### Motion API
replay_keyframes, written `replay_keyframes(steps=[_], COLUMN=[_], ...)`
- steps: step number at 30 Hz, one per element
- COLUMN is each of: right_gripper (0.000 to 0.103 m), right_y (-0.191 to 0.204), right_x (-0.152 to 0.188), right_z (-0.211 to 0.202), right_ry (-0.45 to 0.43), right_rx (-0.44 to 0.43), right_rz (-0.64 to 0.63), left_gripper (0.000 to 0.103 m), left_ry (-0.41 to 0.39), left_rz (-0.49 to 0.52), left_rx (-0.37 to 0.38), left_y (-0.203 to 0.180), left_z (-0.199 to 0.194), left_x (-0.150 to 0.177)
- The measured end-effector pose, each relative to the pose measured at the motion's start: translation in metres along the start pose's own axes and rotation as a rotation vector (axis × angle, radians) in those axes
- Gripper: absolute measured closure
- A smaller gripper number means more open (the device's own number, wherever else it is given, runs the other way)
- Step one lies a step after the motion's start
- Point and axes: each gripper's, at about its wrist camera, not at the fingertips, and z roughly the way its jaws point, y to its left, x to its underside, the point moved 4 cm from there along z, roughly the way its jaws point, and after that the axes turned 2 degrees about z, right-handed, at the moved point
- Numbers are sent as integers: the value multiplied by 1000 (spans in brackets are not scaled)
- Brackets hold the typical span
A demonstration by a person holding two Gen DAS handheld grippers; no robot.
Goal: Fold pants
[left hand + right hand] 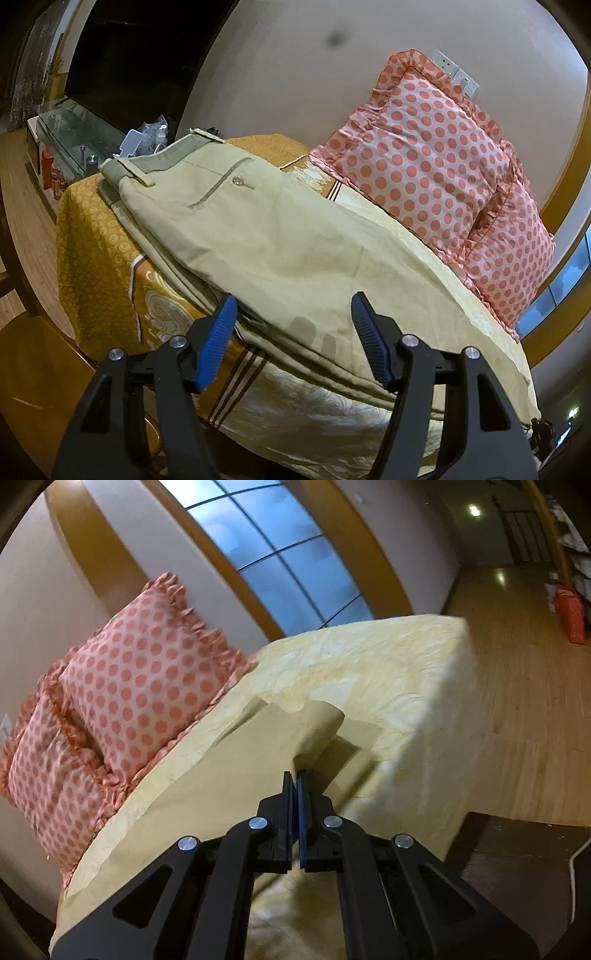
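Note:
Beige pants (258, 229) lie lengthwise on the bed, waistband and back pocket at the far left, legs running toward the lower right. My left gripper (293, 325) is open, its blue pads (218, 339) spread just above the near edge of the pants at thigh level, holding nothing. In the right wrist view my right gripper (295, 775) is shut on the leg end of the pants (258, 753), which is lifted and curls over at the hem.
Two pink polka-dot pillows (436, 162) lean on the wall behind the pants; they also show in the right wrist view (122, 701). The bed has a yellow patterned cover (388, 672). A glass table with clutter (85, 136) stands beyond the bed's end. Wooden floor (517, 701) lies to the right.

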Motion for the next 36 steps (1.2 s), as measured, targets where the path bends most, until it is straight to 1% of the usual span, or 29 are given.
replay_keyframes(steps=[3, 4, 5, 7, 8, 10, 11, 12, 13, 18, 24, 27, 28, 29, 31, 32, 33, 34, 36], right_gripper=[100, 93, 75, 49, 49, 51, 57, 60, 62, 64, 65, 69, 79, 86, 86, 87, 89, 96, 98], right_y=[-3, -4, -6, -12, -16, -21, -23, -24, -23, -7, 4, 9, 10, 12, 17, 16, 13, 6, 0], right_x=[5, 4, 2, -5, -7, -6, -4, -1, 3, 17, 19, 23, 23, 24, 25, 24, 22, 16, 7], right_z=[-4, -8, -11, -21, -21, -12, -7, -2, 0, -5, -3, -2, -3, -2, 0, 0, 0, 2, 7], right_ry=[7, -17, -37, -112, -127, -98, -79, -65, -65, -137, -173, -188, -182, -162, -156, -148, -138, -109, -68], right_rx=[20, 30, 42, 79, 103, 107, 94, 78, 81, 147, 190, 195, 175, 138, 135, 115, 86, 10, -71], right_rz=[-37, -35, -23, 2, -4, -4, 4, 3, -8, -179, -309, -387, -404, -418, -454, -434, -396, -302, -190], left_gripper=[38, 38, 37, 36, 36, 36, 36, 36, 36, 36, 35, 34, 34, 34, 33, 33, 33, 33, 33], left_ry=[-4, -2, 0, -4, -6, -9, -8, -8, -9, -9, -11, -11, -10, -11, -11, -11, -11, -11, -9], left_rz=[5, 6, 6, 17, 21, 16, 14, 13, 14, 14, 13, 10, 9, 10, 9, 9, 7, 6, -6], left_rx=[-2, -1, -1, -2, -2, 2, 3, 3, 2, 0, 0, 3, 4, 4, 6, 8, 11, 15, 26], left_y=[0, 0, 0, -1, -1, 1, 1, 1, 2, 2, 3, 3, 4, 3, 3, 3, 4, 4, 7], left_z=[2, 2, 1, 1, 1, 1, 1, 2, 2, 3, 4, 4, 5, 5, 5, 5, 6, 6, 6], left_x=[-2, -2, -1, -2, -3, -3, -4, -4, -4, -4, -5, -4, -5, -5, -5, -5, -5, -6, -6])
